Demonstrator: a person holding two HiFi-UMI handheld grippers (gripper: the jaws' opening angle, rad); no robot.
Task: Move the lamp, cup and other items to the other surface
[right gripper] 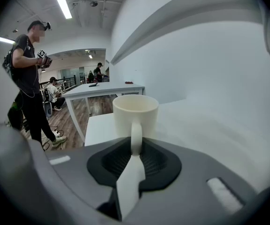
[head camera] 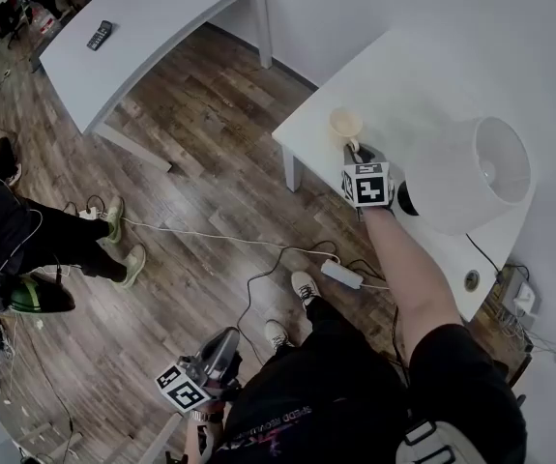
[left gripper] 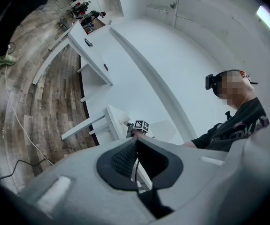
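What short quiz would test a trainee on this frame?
1. True or false: the right gripper is closed on the handle of the cup.
2. Which stands beside the cup on the small table? A: lamp. B: kettle. C: laptop.
3. Fill in: the left gripper, with its jaws together, holds ____.

Key: 1 true; 2 A; 3 nothing.

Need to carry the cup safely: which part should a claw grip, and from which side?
The handle, approached from the person's side, where it sticks out. The cup stands upright, and its thin vertical loop fits between the jaws better than the wide round body. The right claw is shut on it there.
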